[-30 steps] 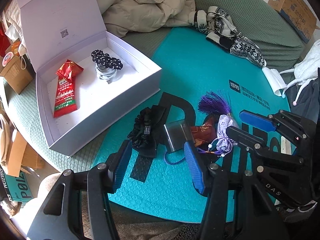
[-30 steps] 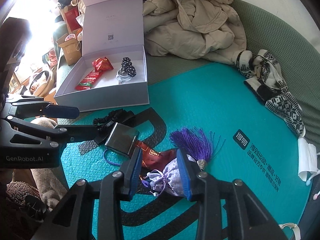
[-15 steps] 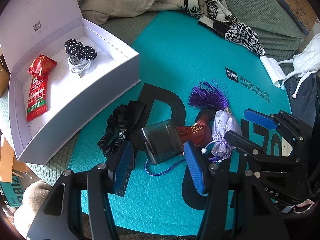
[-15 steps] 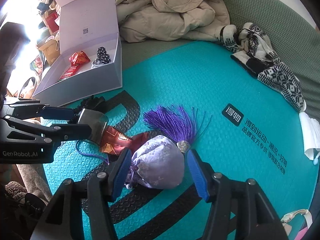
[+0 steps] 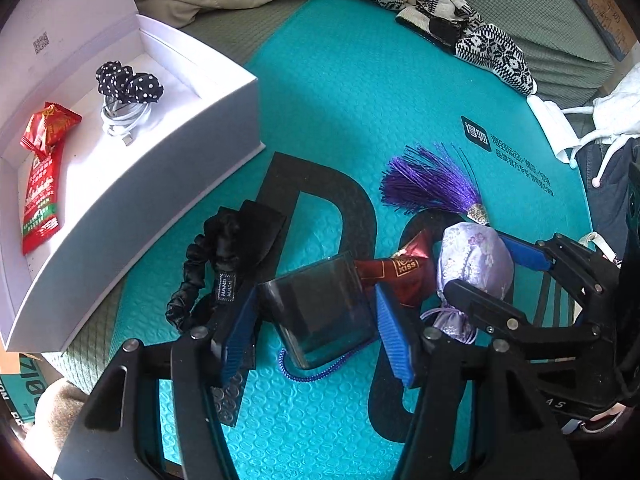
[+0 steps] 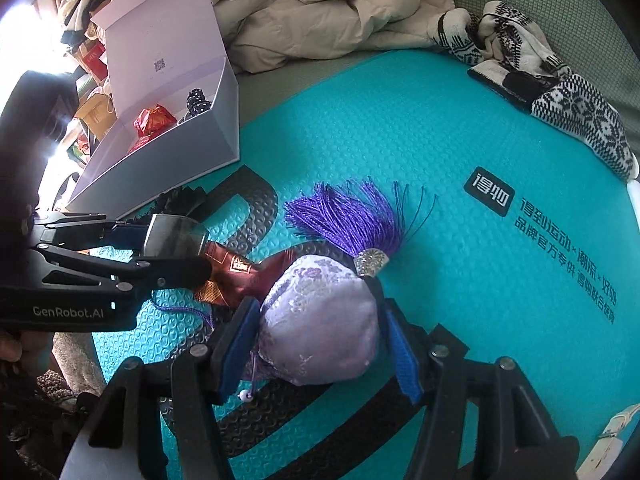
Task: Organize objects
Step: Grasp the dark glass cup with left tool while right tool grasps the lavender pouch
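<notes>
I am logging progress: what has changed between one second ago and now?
Both grippers moved forward and down. The left gripper now brackets the smoky case; the right gripper brackets the lilac pouch. Neither is clearly gripped. The white box and its contents stayed put.

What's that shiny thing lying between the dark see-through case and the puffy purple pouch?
A dark red foil snack wrapper lies between the smoky case and the lilac pouch, touching both. The left wrist view shows it best; the right wrist view shows it too.
</notes>
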`<state>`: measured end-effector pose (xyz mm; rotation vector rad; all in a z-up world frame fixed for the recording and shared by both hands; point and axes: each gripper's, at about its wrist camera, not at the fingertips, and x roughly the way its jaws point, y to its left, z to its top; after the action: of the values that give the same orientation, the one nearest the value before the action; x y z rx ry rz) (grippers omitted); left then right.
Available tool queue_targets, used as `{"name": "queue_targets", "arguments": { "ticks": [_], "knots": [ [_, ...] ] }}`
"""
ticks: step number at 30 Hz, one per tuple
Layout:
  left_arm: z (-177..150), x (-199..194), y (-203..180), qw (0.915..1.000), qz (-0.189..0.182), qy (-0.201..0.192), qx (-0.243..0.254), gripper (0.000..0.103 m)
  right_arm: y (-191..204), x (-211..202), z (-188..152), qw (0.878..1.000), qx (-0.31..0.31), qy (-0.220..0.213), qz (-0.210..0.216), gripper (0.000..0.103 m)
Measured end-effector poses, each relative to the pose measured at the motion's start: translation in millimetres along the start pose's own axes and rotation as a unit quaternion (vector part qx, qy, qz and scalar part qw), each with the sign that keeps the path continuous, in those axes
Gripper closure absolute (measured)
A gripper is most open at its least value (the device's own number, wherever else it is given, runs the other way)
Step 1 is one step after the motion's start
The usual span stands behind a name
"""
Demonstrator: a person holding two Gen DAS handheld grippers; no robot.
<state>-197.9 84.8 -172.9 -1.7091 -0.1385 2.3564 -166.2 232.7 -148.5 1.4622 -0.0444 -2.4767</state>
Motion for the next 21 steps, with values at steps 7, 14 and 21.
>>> {"name": "queue_targets", "arguments": {
  "ticks": [7,14,21],
  "knots": [
    [-2.0,0.8,-1.9,0.9997,-0.005,-0.018,0.014,0.057,-0.4,-3.1,-1.0,1.0,-0.003,-0.007,0.017,0.047],
    [-8.9,-4.2,-3.4,0.9997,-0.017,-0.013,0.013,0.057,4.1,-10.4,-8.9,0.999,-0.029,0.002,0.015,0.051],
    [-29.3,-14.2,-0.7,0.9994,-0.034,0.007,0.005,0.057,9.5,-22.7,-28.8,1.0,-0.026,0.003,0.014,0.051]
  ]
}}
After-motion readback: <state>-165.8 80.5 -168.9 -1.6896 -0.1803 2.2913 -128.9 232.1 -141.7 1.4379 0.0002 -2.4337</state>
